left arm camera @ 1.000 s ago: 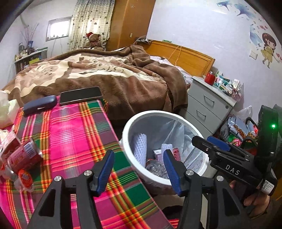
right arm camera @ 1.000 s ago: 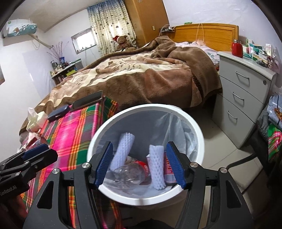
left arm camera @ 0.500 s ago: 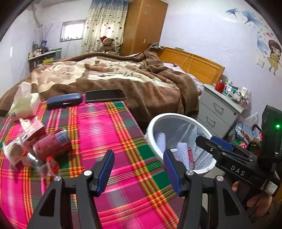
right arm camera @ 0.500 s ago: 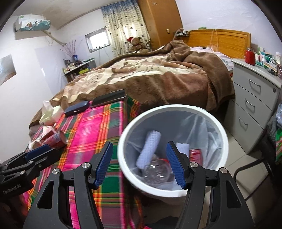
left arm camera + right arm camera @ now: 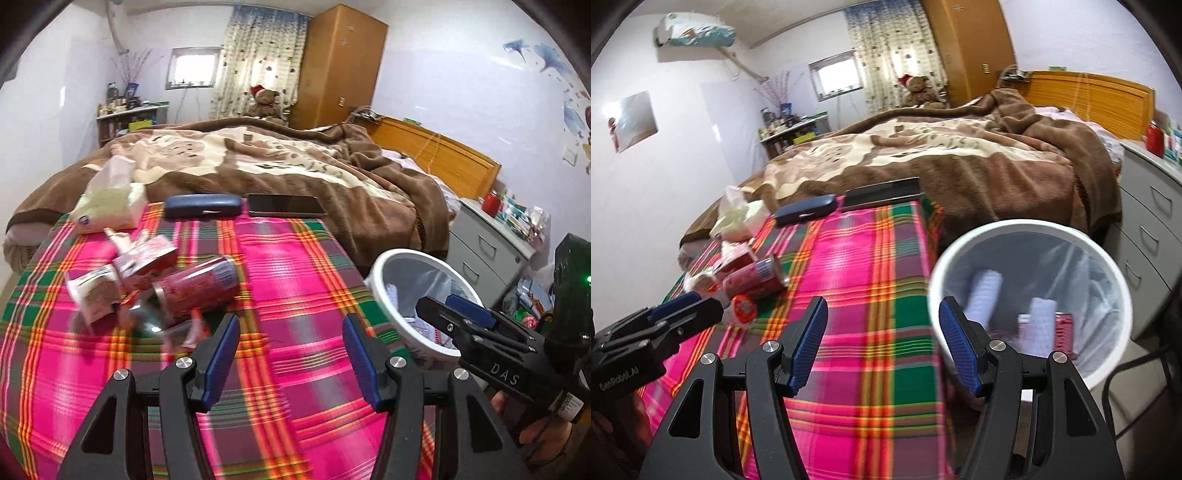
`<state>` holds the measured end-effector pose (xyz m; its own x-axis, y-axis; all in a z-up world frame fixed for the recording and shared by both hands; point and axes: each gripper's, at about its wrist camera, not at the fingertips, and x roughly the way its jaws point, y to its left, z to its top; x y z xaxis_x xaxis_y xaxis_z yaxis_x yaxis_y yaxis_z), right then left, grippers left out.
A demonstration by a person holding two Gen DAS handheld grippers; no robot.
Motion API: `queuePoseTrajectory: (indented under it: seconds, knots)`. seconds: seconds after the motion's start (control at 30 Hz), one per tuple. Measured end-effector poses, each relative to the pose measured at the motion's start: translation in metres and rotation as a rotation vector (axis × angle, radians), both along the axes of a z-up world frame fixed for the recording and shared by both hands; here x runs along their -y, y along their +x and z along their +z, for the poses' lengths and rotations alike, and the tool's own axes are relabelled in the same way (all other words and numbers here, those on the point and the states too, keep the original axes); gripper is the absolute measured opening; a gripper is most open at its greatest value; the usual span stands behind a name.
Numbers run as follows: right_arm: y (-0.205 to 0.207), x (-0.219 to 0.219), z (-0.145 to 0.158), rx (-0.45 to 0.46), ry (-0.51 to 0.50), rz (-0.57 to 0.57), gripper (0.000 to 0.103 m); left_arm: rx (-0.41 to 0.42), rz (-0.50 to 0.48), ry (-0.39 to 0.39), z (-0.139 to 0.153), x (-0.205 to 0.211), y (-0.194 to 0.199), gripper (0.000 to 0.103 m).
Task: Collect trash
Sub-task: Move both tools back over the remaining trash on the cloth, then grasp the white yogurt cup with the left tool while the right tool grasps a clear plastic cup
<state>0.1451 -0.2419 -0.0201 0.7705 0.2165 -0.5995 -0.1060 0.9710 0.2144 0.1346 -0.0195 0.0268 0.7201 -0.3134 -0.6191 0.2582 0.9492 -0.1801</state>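
1. Grippers both empty: left gripper [image 5: 291,354] and right gripper [image 5: 882,343] each hang over the plaid tablecloth [image 5: 288,266] with blue pads apart, nothing between them.
2. Trash pile lies ahead and left of the left gripper: red can [image 5: 195,288] on its side, crumpled cartons [image 5: 144,262] touching it.
3. White bin [image 5: 1027,299] stands just right of the right gripper, beside the table edge, already holding foam sleeves [image 5: 986,291].
4. Glasses case [image 5: 202,207] and phone [image 5: 286,205] far ahead.
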Motion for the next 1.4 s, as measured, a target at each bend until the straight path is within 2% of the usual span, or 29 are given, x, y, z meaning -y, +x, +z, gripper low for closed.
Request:
queuePoseTrajectory:
  seconds: [0.43,0.7,1.07,1.4]
  knots:
    - [0.008,-0.057,-0.004,-0.02,-0.026,0.134,0.064,0.002,0.181,-0.008,-0.001,-0.091,0.001,0.057]
    - [0.015,-0.091,-0.012,-0.059,-0.039,0.204,0.064,-0.02,0.253,0.001,-0.008,-0.135,0.01,0.057]
    - [0.03,-0.136,-0.026,-0.126,-0.057,0.277,0.064,-0.056,0.27,-0.014,-0.021,-0.18,0.037,0.058]
    - [0.046,-0.167,-0.037,-0.176,-0.064,0.297,0.064,-0.08,0.205,0.017,-0.024,-0.19,0.078,0.059]
